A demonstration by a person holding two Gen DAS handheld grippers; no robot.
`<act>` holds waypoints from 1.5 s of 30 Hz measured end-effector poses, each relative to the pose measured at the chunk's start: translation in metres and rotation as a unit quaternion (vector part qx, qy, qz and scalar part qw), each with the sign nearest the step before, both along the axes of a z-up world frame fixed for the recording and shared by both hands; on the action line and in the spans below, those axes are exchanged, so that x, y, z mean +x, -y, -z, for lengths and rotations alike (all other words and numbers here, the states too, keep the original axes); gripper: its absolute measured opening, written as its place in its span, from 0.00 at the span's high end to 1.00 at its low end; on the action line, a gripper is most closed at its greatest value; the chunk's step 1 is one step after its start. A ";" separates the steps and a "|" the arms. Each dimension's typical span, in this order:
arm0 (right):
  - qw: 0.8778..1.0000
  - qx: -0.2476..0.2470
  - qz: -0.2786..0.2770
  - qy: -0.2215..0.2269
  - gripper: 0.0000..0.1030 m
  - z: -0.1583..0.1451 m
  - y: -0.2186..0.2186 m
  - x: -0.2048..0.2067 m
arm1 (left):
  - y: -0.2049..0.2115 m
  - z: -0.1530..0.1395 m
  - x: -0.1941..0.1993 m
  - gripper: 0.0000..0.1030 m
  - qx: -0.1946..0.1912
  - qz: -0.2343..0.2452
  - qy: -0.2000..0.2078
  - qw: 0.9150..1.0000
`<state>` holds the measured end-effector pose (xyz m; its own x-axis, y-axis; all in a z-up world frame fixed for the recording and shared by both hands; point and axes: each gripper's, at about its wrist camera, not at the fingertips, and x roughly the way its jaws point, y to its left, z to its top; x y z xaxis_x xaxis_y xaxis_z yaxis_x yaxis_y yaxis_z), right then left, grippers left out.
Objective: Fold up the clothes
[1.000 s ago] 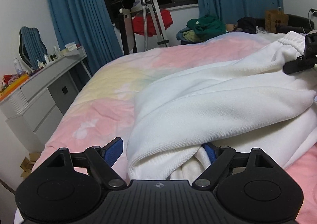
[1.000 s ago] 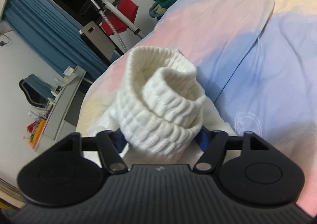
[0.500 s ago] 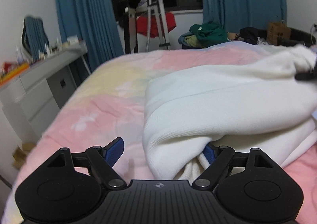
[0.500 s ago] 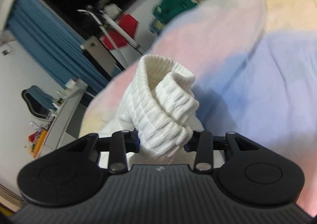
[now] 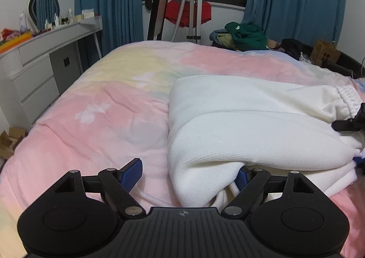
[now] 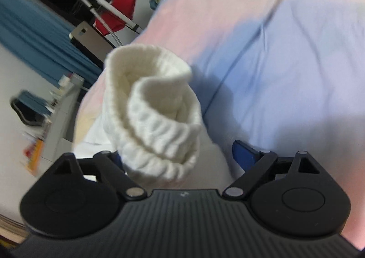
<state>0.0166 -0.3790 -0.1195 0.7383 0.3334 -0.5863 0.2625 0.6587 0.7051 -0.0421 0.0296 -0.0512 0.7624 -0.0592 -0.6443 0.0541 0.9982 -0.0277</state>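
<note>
On the bed (image 5: 109,107), just ahead of both tongs, a white garment (image 5: 251,125) is lying in a bulky folded heap over the pink, yellow and blue cover. The left tongs (image 5: 189,172) are standing wide: the left blue pad is hanging free over the cover, clear of the cloth, while the right pad is sitting tucked under the garment's near folded edge, so nothing is being pinched between them. A white drawstring is trailing on the cover between those pads. The right tongs (image 6: 180,155) are opening, with the garment's ribbed cuff (image 6: 155,107) standing curled up between the fingers; the right pad is showing clear of the knit, and the left pad is mostly hidden behind it. Seen from the left tongs, the right tongs are showing as a dark tip at the far right, beside the gathered cuff. Beyond the bed, blue curtains (image 5: 109,0) are hanging past the left tongs.
</note>
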 end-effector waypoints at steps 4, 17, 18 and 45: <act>1.000 0.015 -0.022 -0.007 0.05 0.009 -0.006 0.008 | -0.006 0.003 0.003 0.20 -0.017 -0.009 -0.014 1.000; 0.992 -0.056 -0.080 0.077 0.06 -0.034 -0.041 -0.010 | -0.017 0.001 0.004 0.20 -0.046 -0.036 -0.030 0.998; 0.993 -0.062 -0.078 0.067 0.10 -0.031 -0.041 -0.009 | -0.018 0.001 0.004 0.20 -0.050 -0.035 -0.032 0.998; 0.995 -0.057 -0.043 0.071 0.39 -0.037 -0.039 -0.024 | -0.080 0.021 0.065 0.00 -0.331 -0.043 -0.125 0.934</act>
